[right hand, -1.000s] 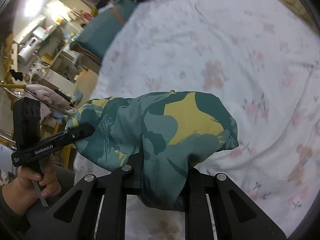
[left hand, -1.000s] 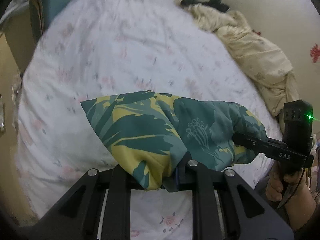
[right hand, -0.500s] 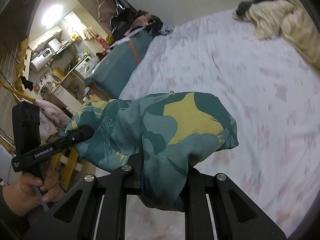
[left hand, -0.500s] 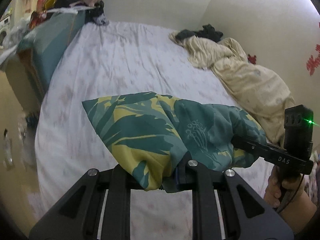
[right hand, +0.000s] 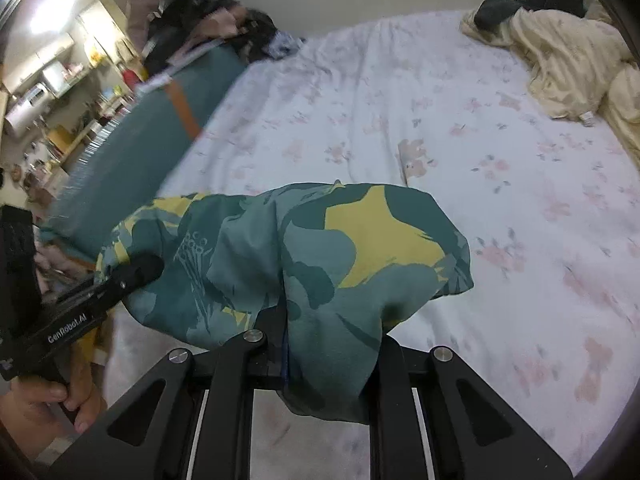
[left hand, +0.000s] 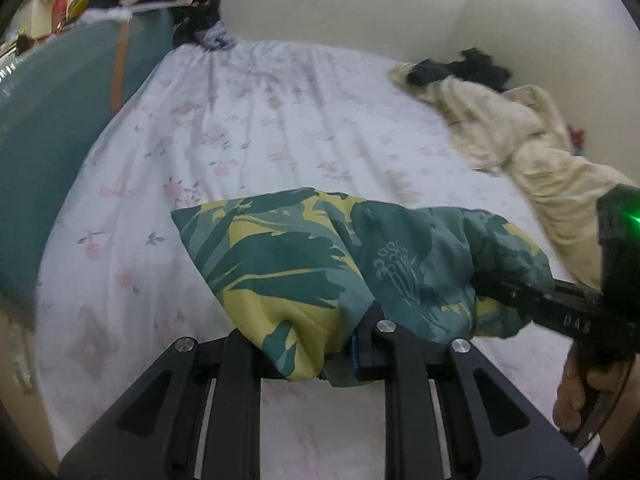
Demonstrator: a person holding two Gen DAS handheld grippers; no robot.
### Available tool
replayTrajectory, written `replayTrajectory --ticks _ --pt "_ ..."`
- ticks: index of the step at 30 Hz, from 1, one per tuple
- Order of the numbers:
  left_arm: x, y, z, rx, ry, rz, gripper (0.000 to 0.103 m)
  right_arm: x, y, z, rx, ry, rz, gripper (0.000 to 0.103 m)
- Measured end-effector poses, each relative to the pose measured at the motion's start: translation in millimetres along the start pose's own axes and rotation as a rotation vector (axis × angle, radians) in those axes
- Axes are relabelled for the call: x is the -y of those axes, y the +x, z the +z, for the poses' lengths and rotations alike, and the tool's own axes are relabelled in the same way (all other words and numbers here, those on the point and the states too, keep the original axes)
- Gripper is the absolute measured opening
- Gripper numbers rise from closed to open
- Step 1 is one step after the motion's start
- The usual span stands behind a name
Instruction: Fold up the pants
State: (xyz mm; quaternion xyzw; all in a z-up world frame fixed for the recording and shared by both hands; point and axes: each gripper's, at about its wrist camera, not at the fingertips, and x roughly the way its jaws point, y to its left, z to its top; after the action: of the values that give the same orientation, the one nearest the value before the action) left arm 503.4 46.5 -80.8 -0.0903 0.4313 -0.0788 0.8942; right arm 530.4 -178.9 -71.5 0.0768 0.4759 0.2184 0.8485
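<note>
The pants (left hand: 320,264) are teal with yellow leaf print, bunched and held up above the bed between both grippers. My left gripper (left hand: 320,356) is shut on one end of the cloth, which drapes over its fingers. My right gripper (right hand: 316,360) is shut on the other end of the pants (right hand: 320,264). The right gripper also shows at the right of the left wrist view (left hand: 516,296), and the left gripper at the left of the right wrist view (right hand: 132,276). The fingertips are hidden by cloth.
A bed with a white floral sheet (left hand: 260,128) lies below. A cream blanket (left hand: 532,152) with dark clothes on it lies along the right wall. A teal headboard or mattress edge (left hand: 60,140) stands at the left, with piled clothes behind it.
Both grippers have tilted up and risen with the pants held in them, so more of the bed, wall and far clothes show. The grip on the cloth is unchanged.
</note>
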Motion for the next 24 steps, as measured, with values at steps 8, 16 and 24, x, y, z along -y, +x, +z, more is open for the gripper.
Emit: replayTrajectory --ticks 8,16,24 --pt "-24 70 1 0.059 0.010 0.087 0.021 5 91 30 -0.005 -0.115 -0.127 0.016" --pt "-53 63 -6 0.074 0.029 0.231 0.074 70 83 24 0.017 -0.053 -0.337 0.076" --pt "-73 8 -29 0.042 -0.111 0.302 0.072 81 6 -5 0.060 0.057 -0.296 0.067"
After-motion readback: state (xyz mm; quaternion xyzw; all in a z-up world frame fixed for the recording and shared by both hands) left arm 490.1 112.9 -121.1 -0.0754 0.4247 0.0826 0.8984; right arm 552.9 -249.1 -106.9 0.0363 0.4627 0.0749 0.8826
